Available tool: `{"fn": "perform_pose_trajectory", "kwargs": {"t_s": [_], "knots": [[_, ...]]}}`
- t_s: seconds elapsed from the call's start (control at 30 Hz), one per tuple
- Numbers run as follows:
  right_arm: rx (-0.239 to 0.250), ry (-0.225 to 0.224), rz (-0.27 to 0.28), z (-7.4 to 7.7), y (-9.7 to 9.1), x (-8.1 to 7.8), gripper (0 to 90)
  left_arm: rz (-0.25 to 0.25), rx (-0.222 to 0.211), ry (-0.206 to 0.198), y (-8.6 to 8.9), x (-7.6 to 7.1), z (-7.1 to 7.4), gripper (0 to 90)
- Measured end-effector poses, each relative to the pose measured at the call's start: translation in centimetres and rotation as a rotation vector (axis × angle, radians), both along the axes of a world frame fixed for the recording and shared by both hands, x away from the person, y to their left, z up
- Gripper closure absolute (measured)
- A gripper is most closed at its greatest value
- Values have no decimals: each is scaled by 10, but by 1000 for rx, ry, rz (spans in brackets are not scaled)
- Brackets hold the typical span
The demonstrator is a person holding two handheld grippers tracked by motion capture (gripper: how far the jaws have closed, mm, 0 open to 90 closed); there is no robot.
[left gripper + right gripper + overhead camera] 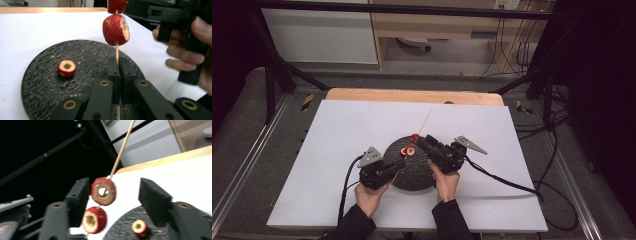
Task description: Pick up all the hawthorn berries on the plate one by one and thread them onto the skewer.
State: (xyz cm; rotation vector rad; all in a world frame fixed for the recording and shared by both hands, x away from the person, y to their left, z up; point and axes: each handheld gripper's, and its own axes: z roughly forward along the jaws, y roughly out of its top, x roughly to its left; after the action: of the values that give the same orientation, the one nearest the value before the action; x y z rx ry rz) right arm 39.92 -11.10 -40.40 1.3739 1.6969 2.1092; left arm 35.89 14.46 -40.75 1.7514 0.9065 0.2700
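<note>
A thin wooden skewer [116, 53] rises from my left gripper [119, 63], whose jaws are shut on its lower part above the black round plate [37, 82]. Two cored red fruits are threaded on the skewer, a lower one [116, 30] and an upper one [117, 5]. My right gripper [115, 192] is open, its jaws either side of the upper fruit [103, 191] with a wide gap on the right; the lower fruit [94, 220] hangs below. In the high view the left gripper [401, 163] and right gripper [419, 141] meet over the plate [422, 175].
A loose cored red fruit [66, 68] lies on the plate among crumbs. The plate sits on a white board [342, 135] over a wooden table edge [412, 95]. Cables [507, 182] trail off to the right. Metal frame bars stand at the back.
</note>
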Motion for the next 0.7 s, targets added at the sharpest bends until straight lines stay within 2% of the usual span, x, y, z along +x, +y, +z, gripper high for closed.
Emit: {"fn": "perform_pose_trajectory", "kwargs": {"t_s": [0.1, 0.17, 0.3, 0.47, 0.6, 0.7], "knots": [[-74, 19, 12, 3, -7, 2, 280, -3, 21, 3, 6, -1, -1, 879], [-129, 24, 18, 4, -11, 2, 233, -3, 25, 6, 11, -2, -2, 879], [-232, 30, 48, 5, -18, 2, 124, -5, 63, 8, 21, -5, -5, 879], [-353, 56, 103, 4, -21, 3, 76, -10, 103, 18, 36, -9, -8, 878], [-447, 59, 129, 1, -22, 3, 66, -2, 143, 19, 51, -14, -11, 878], [-496, 79, 153, -1, -22, 3, 51, 6, 157, 26, 63, -17, -13, 878]]}}
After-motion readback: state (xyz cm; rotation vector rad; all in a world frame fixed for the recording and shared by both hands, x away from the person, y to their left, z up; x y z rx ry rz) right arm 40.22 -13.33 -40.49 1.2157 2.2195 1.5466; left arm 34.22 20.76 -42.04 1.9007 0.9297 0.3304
